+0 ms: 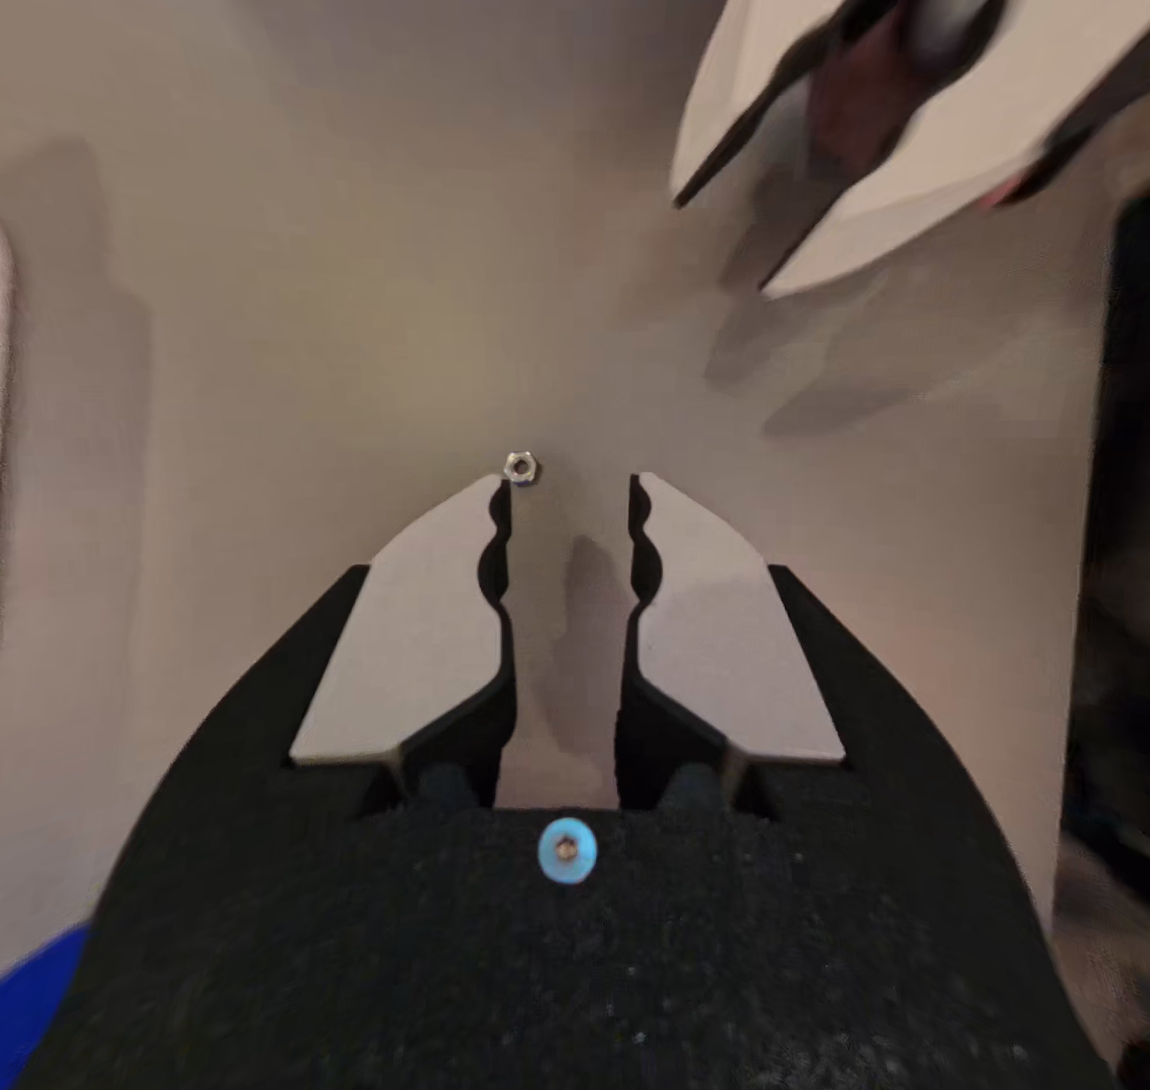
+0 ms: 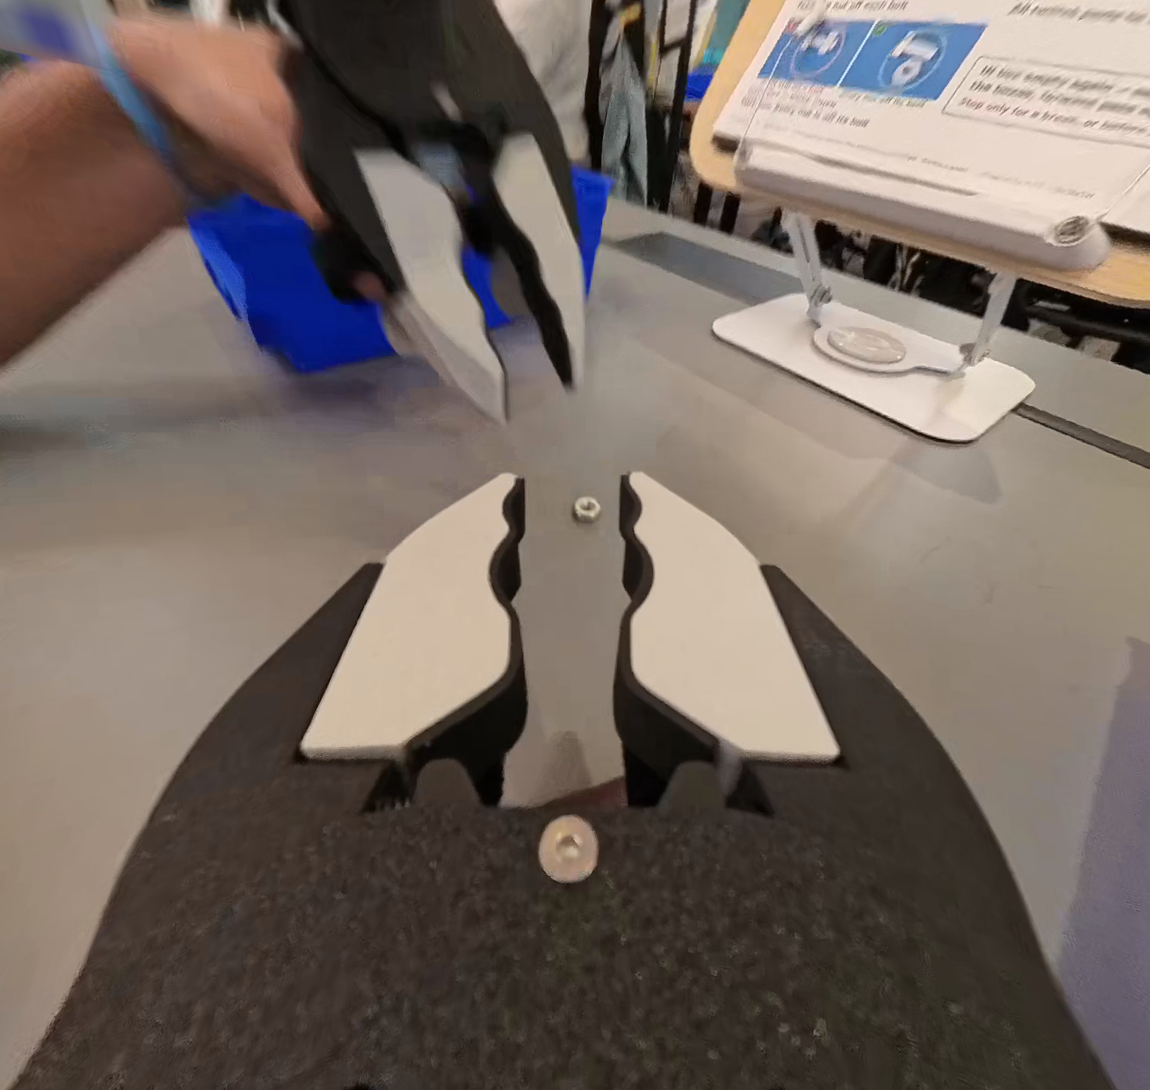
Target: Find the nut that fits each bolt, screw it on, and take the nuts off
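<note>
- My left gripper (image 1: 569, 478): I am holding it tilted steeply down over the grey table (image 1: 311, 313), its two fingers spread apart with nothing between them.
- The same left gripper in the right wrist view (image 2: 538, 397): it is reaching in from the upper left, tips pointing down at the table, blurred; my left hand (image 2: 205, 120) is wrapping its black body from the left side.
- My right gripper (image 2: 572, 478): I am holding it low and angled forward along the table, fingers parted and gripping nothing.
- The right gripper in the left wrist view (image 1: 722, 245): it is entering from the upper right corner, blurred, tips pointing down and left.
- Nut (image 2: 584, 507): a small silver hex nut is lying flat on the table, showing in the gap between my right fingertips; in the left wrist view the nut (image 1: 521, 468) is sitting just past the tip of the left-hand finger.
- Blue bin (image 2: 280, 295): standing on the table behind my left gripper.
- White document stand (image 2: 871, 369): sitting at the far right of the table, carrying printed sheets.
</note>
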Demonstrator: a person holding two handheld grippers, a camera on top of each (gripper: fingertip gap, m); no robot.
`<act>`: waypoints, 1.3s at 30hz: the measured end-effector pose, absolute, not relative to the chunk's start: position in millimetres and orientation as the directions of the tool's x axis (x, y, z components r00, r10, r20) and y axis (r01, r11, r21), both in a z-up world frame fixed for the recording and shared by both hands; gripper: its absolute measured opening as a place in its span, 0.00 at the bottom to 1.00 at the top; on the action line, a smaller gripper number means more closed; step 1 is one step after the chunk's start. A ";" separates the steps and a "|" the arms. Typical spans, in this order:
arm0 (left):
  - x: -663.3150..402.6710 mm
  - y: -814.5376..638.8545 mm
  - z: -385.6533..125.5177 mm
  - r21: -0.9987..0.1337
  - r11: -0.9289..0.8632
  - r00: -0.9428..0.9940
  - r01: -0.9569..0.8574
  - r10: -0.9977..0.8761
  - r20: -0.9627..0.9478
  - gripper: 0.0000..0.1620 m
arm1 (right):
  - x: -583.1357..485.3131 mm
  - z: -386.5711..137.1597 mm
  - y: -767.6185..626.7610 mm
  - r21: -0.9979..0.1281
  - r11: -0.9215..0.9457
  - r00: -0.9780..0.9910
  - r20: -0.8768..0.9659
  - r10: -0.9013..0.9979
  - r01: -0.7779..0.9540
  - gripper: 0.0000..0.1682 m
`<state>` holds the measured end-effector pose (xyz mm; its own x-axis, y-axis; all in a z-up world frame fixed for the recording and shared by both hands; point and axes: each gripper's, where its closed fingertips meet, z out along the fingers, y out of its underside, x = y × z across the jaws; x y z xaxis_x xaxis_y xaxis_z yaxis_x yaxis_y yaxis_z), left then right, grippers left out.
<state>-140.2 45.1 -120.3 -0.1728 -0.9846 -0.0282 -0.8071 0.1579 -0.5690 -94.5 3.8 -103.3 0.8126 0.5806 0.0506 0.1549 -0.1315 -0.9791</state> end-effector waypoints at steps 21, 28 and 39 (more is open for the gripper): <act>-268.9 -37.0 -118.7 -0.896 -0.168 0.317 -0.411 -0.948 0.032 0.19 | -127.6 -176.4 72.4 -0.242 -0.521 0.536 -0.004 0.844 0.818 0.18; -267.6 -38.9 -121.0 -0.875 -0.126 0.319 -0.467 -0.947 -0.035 0.19 | -128.8 -187.6 75.4 -0.231 -0.549 0.557 -0.033 0.830 0.803 0.16; -258.0 -44.5 -132.5 -0.858 -0.138 0.280 -0.495 -0.960 -0.007 0.20 | -121.3 -194.4 77.8 -0.215 -0.546 0.555 -0.023 0.831 0.809 0.15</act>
<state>-258.0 -44.5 -132.5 0.2802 -0.9599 -0.0074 -0.4953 -0.1380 -0.8577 -121.3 77.8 -194.4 0.5551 0.8315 -0.0230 0.8094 -0.5463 -0.2154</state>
